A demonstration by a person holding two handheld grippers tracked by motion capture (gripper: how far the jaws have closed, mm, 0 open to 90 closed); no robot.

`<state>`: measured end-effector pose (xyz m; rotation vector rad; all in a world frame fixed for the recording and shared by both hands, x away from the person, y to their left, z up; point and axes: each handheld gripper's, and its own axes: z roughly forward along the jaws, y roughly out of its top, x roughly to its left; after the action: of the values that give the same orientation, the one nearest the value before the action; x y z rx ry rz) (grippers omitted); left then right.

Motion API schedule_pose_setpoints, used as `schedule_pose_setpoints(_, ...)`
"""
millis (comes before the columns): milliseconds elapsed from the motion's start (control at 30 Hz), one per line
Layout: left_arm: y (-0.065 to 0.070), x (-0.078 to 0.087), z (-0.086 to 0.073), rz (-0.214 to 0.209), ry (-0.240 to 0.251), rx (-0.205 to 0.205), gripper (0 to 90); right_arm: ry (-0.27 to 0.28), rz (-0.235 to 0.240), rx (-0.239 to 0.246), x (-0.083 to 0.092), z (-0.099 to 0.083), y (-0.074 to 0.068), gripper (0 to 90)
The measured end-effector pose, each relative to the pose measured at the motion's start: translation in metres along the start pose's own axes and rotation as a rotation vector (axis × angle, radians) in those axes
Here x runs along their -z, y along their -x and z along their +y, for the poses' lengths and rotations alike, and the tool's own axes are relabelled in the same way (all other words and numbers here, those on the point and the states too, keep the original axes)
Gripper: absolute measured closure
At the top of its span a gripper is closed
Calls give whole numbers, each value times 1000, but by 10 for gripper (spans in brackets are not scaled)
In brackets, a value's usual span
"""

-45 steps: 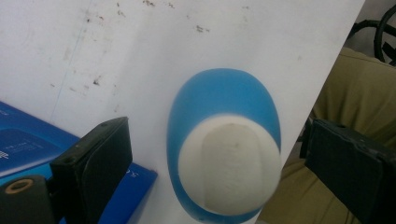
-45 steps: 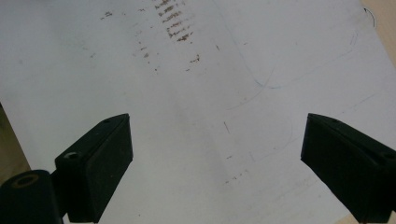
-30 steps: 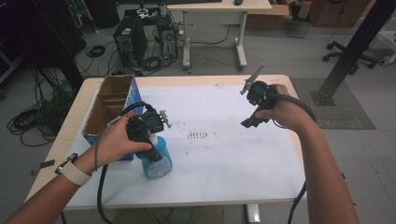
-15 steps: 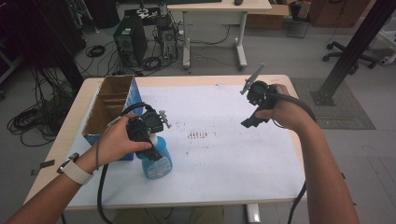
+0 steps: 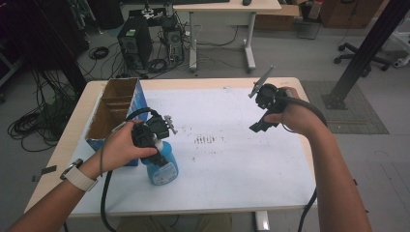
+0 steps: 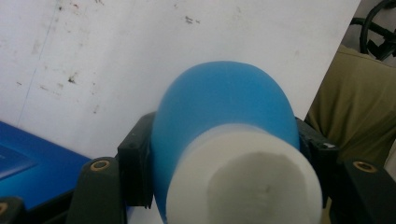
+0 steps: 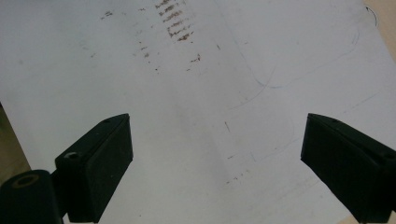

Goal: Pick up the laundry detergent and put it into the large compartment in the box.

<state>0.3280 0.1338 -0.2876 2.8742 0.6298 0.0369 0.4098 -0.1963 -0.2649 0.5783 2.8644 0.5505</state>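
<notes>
Far left on the desk (image 5: 232, 203): open cardboard box (image 5: 112, 110) with a blue side, standing at the left edge, partitions visible inside. Its blue wall also shows at the lower left of the left gripper view.

Just right of the box, near-left part of the white desk surface: blue bottle (image 5: 162, 166), upright, white top. Left tool (image 5: 153, 140) sits over the bottle's upper part, held in the left hand (image 5: 118, 151), wrist wearing a white watch band. Its jaws have just been closing and are now clamped on the bottle: in the left gripper view the black pads press both flanks of the blue body (image 6: 224, 116), the white cap toward the camera. Bottle base rests on the desk. Black cable trails from the tool toward the near edge.

Centre of desk: cluster of small dark marks (image 5: 205, 140) on the white sheet, well right of the bottle, well left of the right tool.

Right: right tool (image 5: 261, 113) held in the right hand (image 5: 292, 116) above the far-right part of the desk, well apart from bottle and box. In the right gripper view its jaws stand wide apart with nothing between them, just stained white sheet (image 7: 210, 116) below. Cable runs back along the forearm.
</notes>
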Motion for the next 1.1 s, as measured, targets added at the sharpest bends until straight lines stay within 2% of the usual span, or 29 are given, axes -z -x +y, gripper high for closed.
schedule_pose_setpoints(567, 2, 0, 2, 5, -12, 9, 375, 0, 1, 1, 0, 0, 0, 89)
schedule_pose_setpoints(767, -1, 7, 0, -20, 14, 32, 376, 4, 0, 1, 1, 0, -1, 90)
schedule_pose_setpoints(967, 1, 15, 1, -9, 15, 37, 376, 5, -1, 1, 2, 0, -2, 90)
schedule_pose_setpoints(1100, 2, 20, 1, -6, 17, 58, 376, 7, -1, 2, 2, 0, -2, 90)
